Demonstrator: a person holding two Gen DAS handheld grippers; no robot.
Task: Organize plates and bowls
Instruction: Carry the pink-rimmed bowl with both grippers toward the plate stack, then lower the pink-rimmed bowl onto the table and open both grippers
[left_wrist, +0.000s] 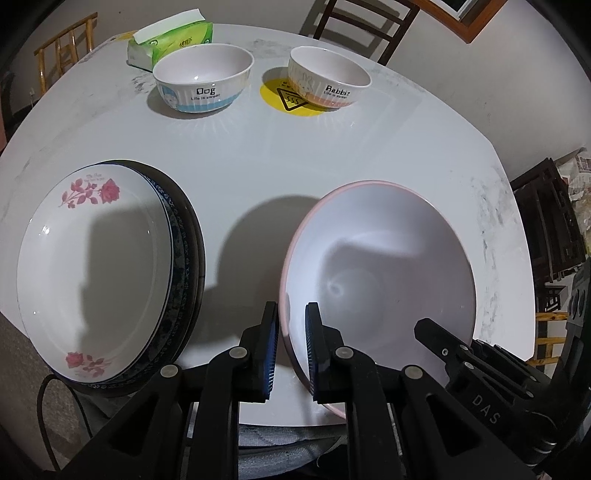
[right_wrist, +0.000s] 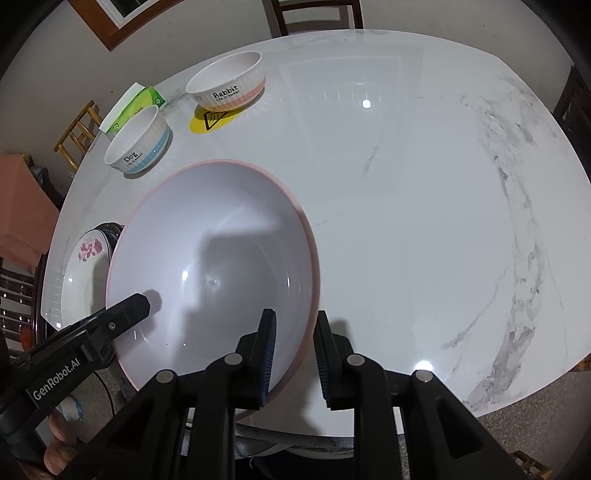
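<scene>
**Both grippers straddle the rim of the big pink-edged bowl**

In the left wrist view, a stack of plates (left_wrist: 110, 273) fills the left of the frame, a rose-printed plate on top of dark blue-patterned ones. Just right of it, at lower centre, the left gripper (left_wrist: 290, 354) has its two blue-padded fingers on either side of the near-left rim of the large pink-rimmed bowl (left_wrist: 380, 280), one outside the wall and one inside; whether the pads actually press the wall cannot be told. In the upper part of the frame sit a green tissue pack (left_wrist: 170, 40), the "Dog" bowl (left_wrist: 203, 81), and the "Rabbit" bowl (left_wrist: 328, 79) partly over a yellow warning sticker (left_wrist: 280, 98).

In the right wrist view, the right gripper (right_wrist: 293, 358) straddles the bowl's near-right rim the same way, with a visible gap at the outer finger. The white marble table (right_wrist: 424, 221) spreads across the right of the frame.
</scene>
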